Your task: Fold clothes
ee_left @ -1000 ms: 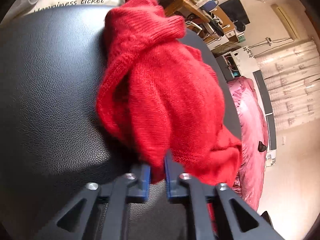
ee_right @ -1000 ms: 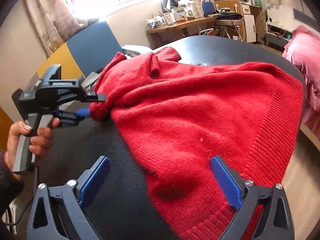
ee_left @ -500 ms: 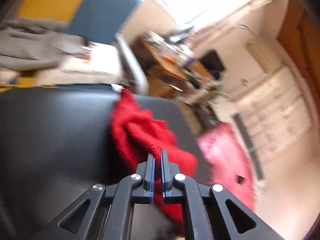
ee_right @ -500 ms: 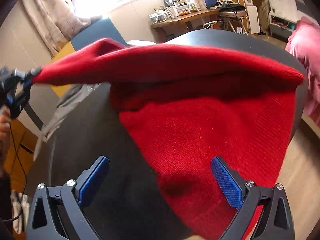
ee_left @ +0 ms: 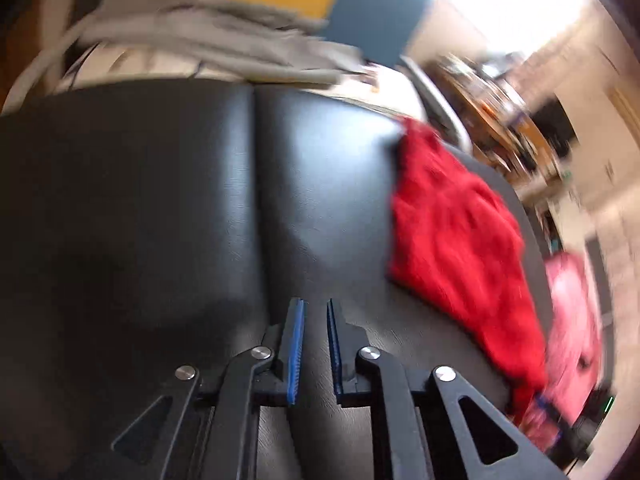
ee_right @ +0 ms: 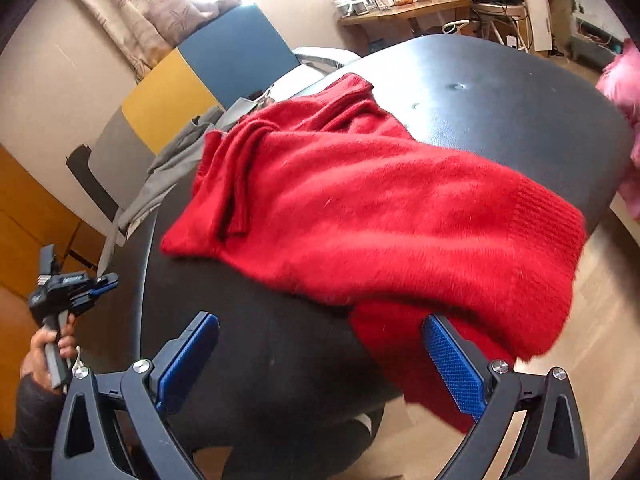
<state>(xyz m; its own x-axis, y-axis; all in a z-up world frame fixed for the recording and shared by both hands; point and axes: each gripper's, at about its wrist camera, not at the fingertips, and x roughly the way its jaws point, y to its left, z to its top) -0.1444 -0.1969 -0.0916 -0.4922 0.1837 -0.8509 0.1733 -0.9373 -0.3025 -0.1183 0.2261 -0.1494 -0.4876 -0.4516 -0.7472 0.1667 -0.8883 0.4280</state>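
Observation:
A red knit sweater lies doubled over on the round black leather surface, its ribbed hem hanging over the near right edge. My right gripper hovers open just in front of it, and the right pad overlaps the hanging hem without holding it. In the left wrist view the sweater lies off to the right. My left gripper is over bare leather, jaws almost together with nothing between them. The left gripper also shows at the far left, in a hand.
A grey garment is draped at the far edge of the surface, also seen as grey garment. Pink bedding sits to the right. A cluttered wooden desk stands behind. Yellow and blue panels line the wall.
The left gripper carried one side of the sweater up and over the other, let it go and drew back to the left. The sweater now lies doubled. The right gripper stayed open.

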